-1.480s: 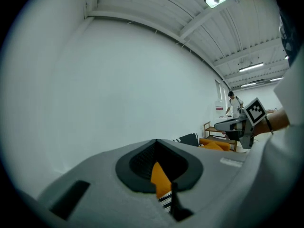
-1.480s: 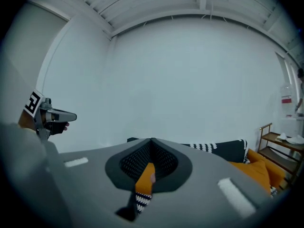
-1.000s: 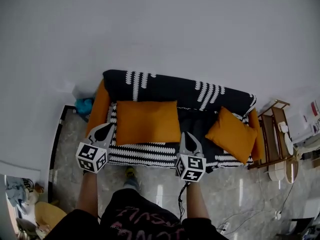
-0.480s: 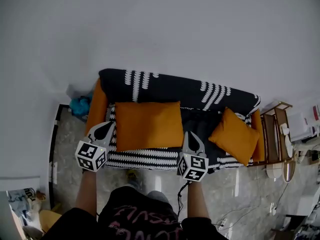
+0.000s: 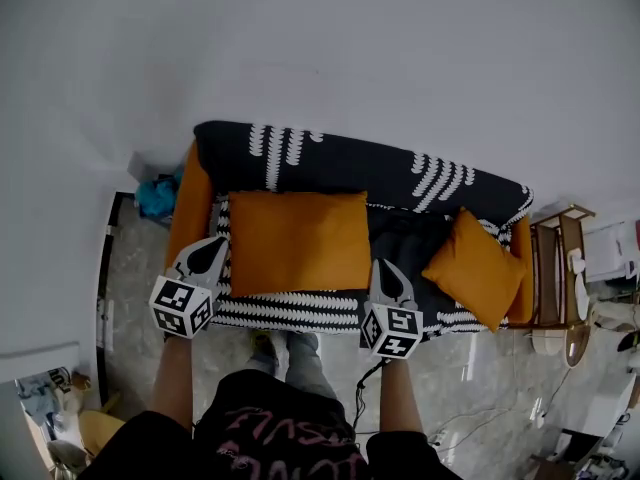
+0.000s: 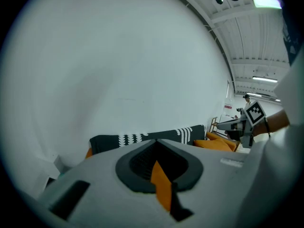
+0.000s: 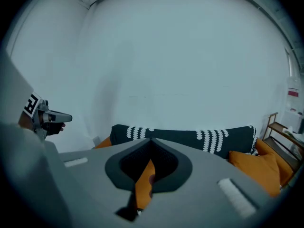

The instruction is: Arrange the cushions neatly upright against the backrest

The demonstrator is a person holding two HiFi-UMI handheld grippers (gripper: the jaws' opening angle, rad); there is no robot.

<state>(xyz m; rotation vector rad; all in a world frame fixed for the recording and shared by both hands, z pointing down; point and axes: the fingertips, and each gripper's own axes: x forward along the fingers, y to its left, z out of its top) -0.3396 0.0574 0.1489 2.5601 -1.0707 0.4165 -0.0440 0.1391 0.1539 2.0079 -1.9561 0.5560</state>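
Here, the sofa (image 5: 345, 166) carries 2 orange cushions: large cushion (image 5: 298, 240) left, small cushion (image 5: 477, 266) tilted right. Left gripper (image 5: 212, 248) and right gripper (image 5: 386, 270) hover at its near edge, fingers together, empty.

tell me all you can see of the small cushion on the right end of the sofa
The small cushion is plain orange, soft-looking fabric, plump and roughly square. It sits askew, turned on a corner like a diamond, at the right end of the sofa, on the dark patterned throw, its right side by the orange armrest. Whether it stands or lies flat cannot be told. Nothing else touches it.
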